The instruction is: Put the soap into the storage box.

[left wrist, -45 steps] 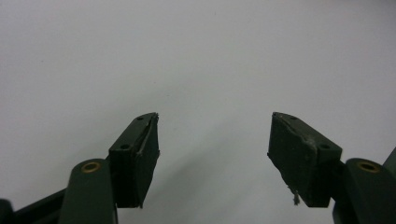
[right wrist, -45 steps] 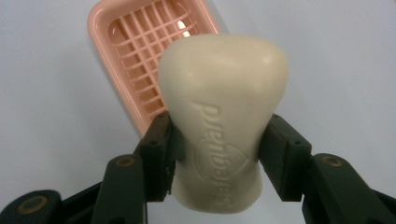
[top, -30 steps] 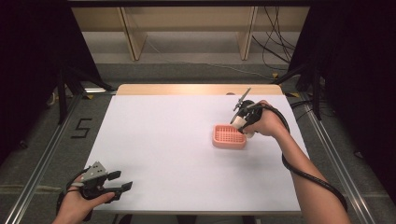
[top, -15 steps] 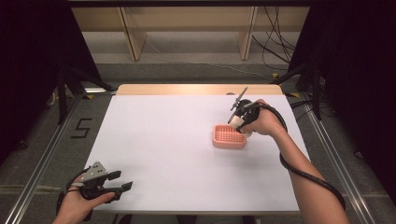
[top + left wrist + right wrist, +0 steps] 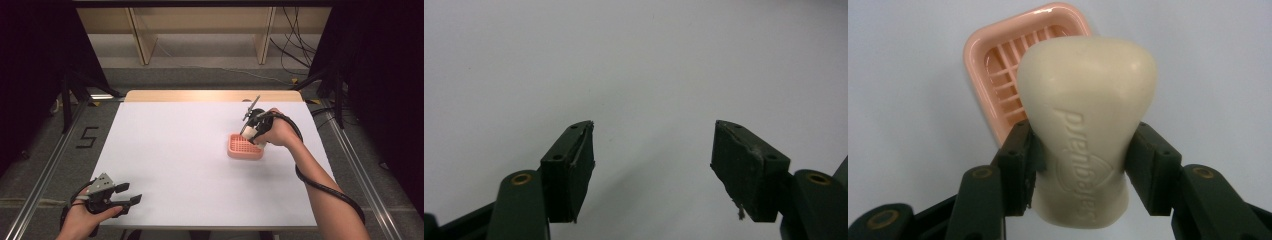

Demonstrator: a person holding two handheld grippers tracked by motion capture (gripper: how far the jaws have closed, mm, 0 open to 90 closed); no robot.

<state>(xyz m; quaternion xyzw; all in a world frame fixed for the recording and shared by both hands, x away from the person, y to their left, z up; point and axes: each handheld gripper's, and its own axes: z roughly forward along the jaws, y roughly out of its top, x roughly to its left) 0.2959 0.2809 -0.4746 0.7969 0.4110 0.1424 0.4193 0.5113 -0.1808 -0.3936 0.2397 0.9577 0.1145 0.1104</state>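
1. Cream soap bar (image 5: 1088, 135), embossed "Safeguard", sits clamped between the right gripper's (image 5: 1080, 167) two black fingers (image 5: 1018, 172); each pad presses on a side of the bar at its narrowed waist; the bar's broad rounded end points away from the camera.
2. Beyond the bar, in the right gripper view, lies a pink soap dish (image 5: 998, 65) with a slatted grid floor; the bar covers much of the dish from this angle; whether the bar touches the dish cannot be told.
3. High view: right gripper (image 5: 260, 136) held at the near right edge of the soap dish (image 5: 243, 147), pale soap just visible at its tip; dish rests on the white table (image 5: 175, 150), right of centre; right hand (image 5: 277, 132) wraps the gripper from the right, black cable (image 5: 325, 187) looping back along the forearm.
4. Left gripper (image 5: 651, 160): fingers (image 5: 571, 167) spread wide, holding nothing; bare white table between and beyond them; a small frayed scrap hangs off the right-hand pad.
5. High view: left gripper (image 5: 125, 197) low at the near left corner of the table, fingers pointing right; grey plate on top; left hand (image 5: 82, 220) grips it from below the table's edge; well apart from the dish.
6. Surround: wooden strip along the table's far edge; grey floor with a "5" mark (image 5: 86, 137) to the left.
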